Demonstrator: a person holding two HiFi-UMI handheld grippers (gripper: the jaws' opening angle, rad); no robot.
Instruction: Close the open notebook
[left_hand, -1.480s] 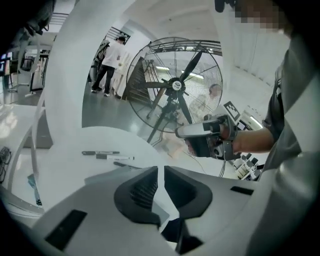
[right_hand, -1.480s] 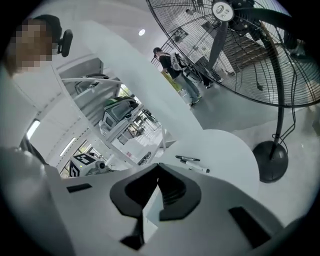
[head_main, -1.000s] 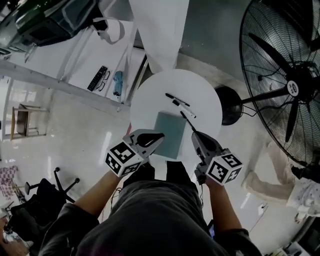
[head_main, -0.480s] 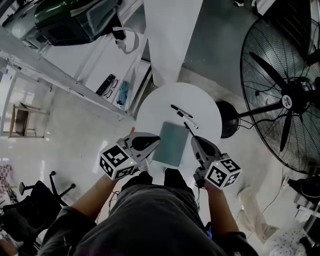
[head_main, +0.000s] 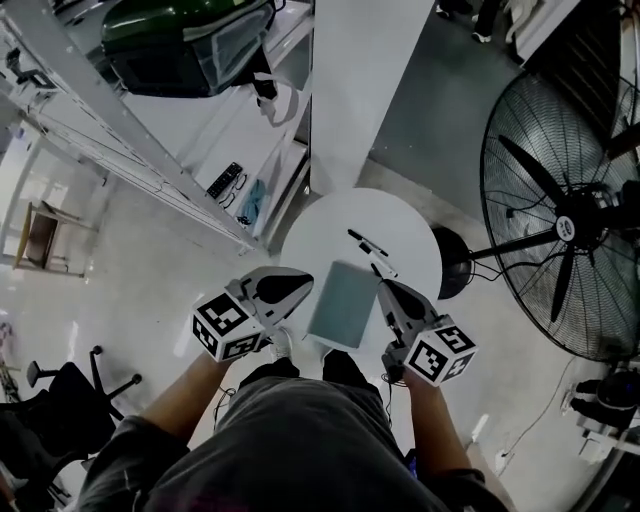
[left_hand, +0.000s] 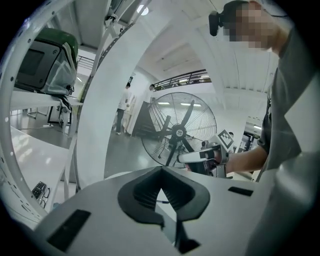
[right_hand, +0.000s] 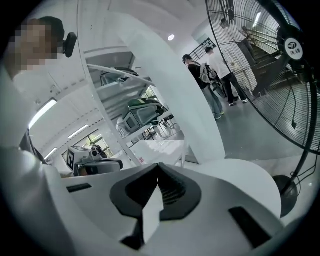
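Observation:
The notebook (head_main: 342, 303) lies closed on the round white table (head_main: 400, 225), grey-green cover up, near the table's front edge. My left gripper (head_main: 306, 277) hovers just left of the notebook, shut and holding nothing. My right gripper (head_main: 381, 287) hovers just right of it, its jaws also together and holding nothing. In the left gripper view the jaw tips (left_hand: 161, 172) meet and the right gripper (left_hand: 205, 156) shows beyond them. In the right gripper view the tips (right_hand: 159, 167) meet over the table, with the left gripper (right_hand: 95, 164) to the left.
Two pens (head_main: 368, 243) lie on the table behind the notebook. A large floor fan (head_main: 560, 230) stands to the right. A white column (head_main: 350, 90) rises behind the table, and a metal shelf rack with a green case (head_main: 190, 40) is at the left. People (right_hand: 212, 80) stand far off.
Both grippers have lifted and drawn back toward the person, away from the notebook. The notebook stays closed on the table.

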